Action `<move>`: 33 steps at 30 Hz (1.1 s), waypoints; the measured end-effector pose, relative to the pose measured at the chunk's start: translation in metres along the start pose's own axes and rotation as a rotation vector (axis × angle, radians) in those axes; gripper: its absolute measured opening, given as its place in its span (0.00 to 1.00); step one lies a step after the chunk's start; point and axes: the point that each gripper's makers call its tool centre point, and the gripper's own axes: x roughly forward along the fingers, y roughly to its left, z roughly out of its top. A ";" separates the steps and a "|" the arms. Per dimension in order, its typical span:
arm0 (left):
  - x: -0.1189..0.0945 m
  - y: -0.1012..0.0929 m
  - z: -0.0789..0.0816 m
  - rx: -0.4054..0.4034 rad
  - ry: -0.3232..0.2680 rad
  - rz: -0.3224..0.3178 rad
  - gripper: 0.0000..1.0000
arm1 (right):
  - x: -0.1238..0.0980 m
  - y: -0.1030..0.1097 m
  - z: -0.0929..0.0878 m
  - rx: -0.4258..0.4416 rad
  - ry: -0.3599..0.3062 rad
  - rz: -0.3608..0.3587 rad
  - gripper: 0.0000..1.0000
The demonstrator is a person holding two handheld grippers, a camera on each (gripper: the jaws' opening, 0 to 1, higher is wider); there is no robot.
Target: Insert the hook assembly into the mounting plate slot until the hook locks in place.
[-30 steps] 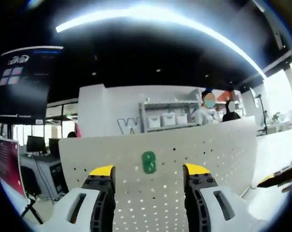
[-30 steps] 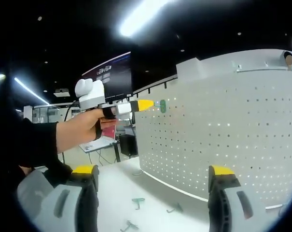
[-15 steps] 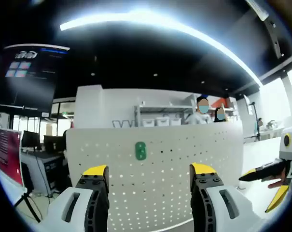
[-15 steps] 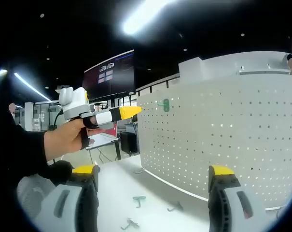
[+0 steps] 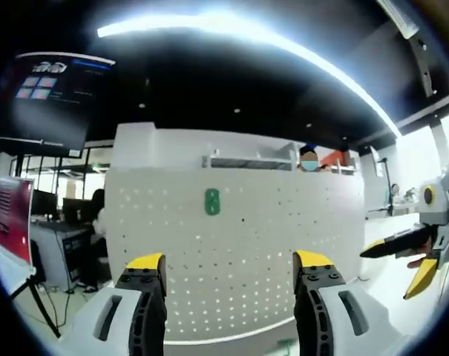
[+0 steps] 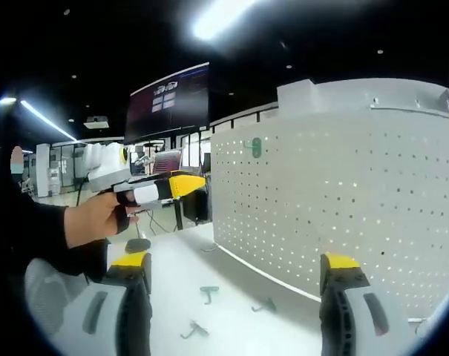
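A green hook (image 5: 212, 202) sits high on the upright white pegboard (image 5: 283, 245), near its left edge. Both grippers hang clear before it, left gripper (image 5: 230, 276) and right gripper (image 6: 239, 276) fingers spread, empty. Spare hooks (image 6: 208, 293) lie on the white table (image 6: 231, 322). No legible writing.

No text, label, brand or number can be read: markings are seen on the dark overhead screen (image 5: 50, 93) up and left of the left gripper's jaws, and on the red panel (image 5: 9, 226) to their left, but both are too blurred.
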 end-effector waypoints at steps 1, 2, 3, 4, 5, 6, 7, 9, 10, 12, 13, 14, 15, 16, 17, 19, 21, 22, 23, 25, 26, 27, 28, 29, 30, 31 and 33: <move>0.000 -0.001 -0.002 0.005 0.003 -0.003 0.70 | 0.002 -0.001 -0.003 -0.002 0.011 -0.001 0.91; -0.001 -0.002 -0.006 0.008 0.007 -0.009 0.70 | 0.004 -0.002 -0.004 -0.002 0.015 -0.003 0.90; -0.002 -0.003 -0.008 0.010 0.010 -0.013 0.70 | 0.006 -0.004 -0.007 0.001 0.023 -0.004 0.90; -0.002 -0.003 -0.011 0.010 0.015 -0.016 0.70 | 0.007 -0.005 -0.009 0.003 0.032 -0.006 0.90; -0.003 -0.003 -0.015 0.005 0.020 -0.018 0.69 | 0.009 -0.007 -0.011 0.003 0.039 -0.009 0.89; -0.003 -0.003 -0.018 0.001 0.025 -0.020 0.69 | 0.010 -0.008 -0.013 0.002 0.045 -0.013 0.88; -0.003 -0.003 -0.023 -0.002 0.038 -0.027 0.69 | 0.011 -0.010 -0.014 0.002 0.045 -0.017 0.88; -0.002 -0.004 -0.027 0.001 0.049 -0.036 0.68 | 0.013 -0.012 -0.016 0.005 0.053 -0.022 0.86; -0.002 -0.004 -0.028 0.000 0.051 -0.037 0.68 | 0.014 -0.014 -0.018 0.005 0.058 -0.024 0.86; -0.001 -0.004 -0.030 -0.010 0.055 -0.041 0.68 | 0.017 -0.016 -0.020 -0.001 0.069 -0.028 0.84; 0.000 -0.005 -0.030 -0.009 0.056 -0.044 0.68 | 0.018 -0.017 -0.021 -0.005 0.073 -0.029 0.83; 0.000 -0.007 -0.032 -0.004 0.060 -0.050 0.68 | 0.020 -0.018 -0.022 -0.012 0.079 -0.030 0.82; 0.001 -0.009 -0.034 0.002 0.067 -0.057 0.68 | 0.022 -0.019 -0.022 -0.017 0.083 -0.030 0.80; 0.001 -0.010 -0.036 0.010 0.072 -0.064 0.68 | 0.024 -0.021 -0.023 -0.024 0.088 -0.032 0.78; 0.001 -0.011 -0.037 0.013 0.076 -0.068 0.68 | 0.026 -0.023 -0.024 -0.030 0.090 -0.035 0.76; 0.001 -0.012 -0.038 0.016 0.081 -0.074 0.67 | 0.033 -0.028 -0.026 -0.037 0.101 -0.038 0.72; 0.001 -0.013 -0.038 0.010 0.080 -0.079 0.68 | 0.040 -0.032 -0.029 -0.042 0.115 -0.044 0.67; 0.001 -0.012 -0.038 0.008 0.081 -0.081 0.68 | 0.042 -0.033 -0.030 -0.043 0.119 -0.044 0.65; 0.000 -0.012 -0.038 0.006 0.083 -0.081 0.69 | 0.045 -0.034 -0.032 -0.043 0.124 -0.041 0.61; 0.000 -0.009 -0.037 0.005 0.079 -0.075 0.68 | 0.053 -0.034 -0.038 -0.047 0.148 -0.030 0.54; 0.000 -0.007 -0.037 0.002 0.077 -0.073 0.69 | 0.057 -0.033 -0.043 -0.053 0.163 -0.022 0.50; 0.000 -0.005 -0.037 -0.001 0.076 -0.070 0.69 | 0.060 -0.033 -0.045 -0.060 0.171 -0.017 0.47; -0.001 -0.005 -0.037 -0.002 0.076 -0.068 0.69 | 0.064 -0.033 -0.050 -0.069 0.189 -0.013 0.44; -0.001 -0.004 -0.037 -0.003 0.078 -0.066 0.69 | 0.067 -0.033 -0.052 -0.075 0.199 -0.010 0.41; -0.001 -0.004 -0.038 -0.003 0.081 -0.066 0.69 | 0.070 -0.033 -0.055 -0.088 0.213 -0.008 0.38; 0.000 -0.004 -0.039 -0.002 0.086 -0.066 0.69 | 0.073 -0.036 -0.061 -0.114 0.244 -0.016 0.36; -0.001 -0.003 -0.041 0.003 0.091 -0.064 0.68 | 0.080 -0.037 -0.068 -0.146 0.271 -0.011 0.31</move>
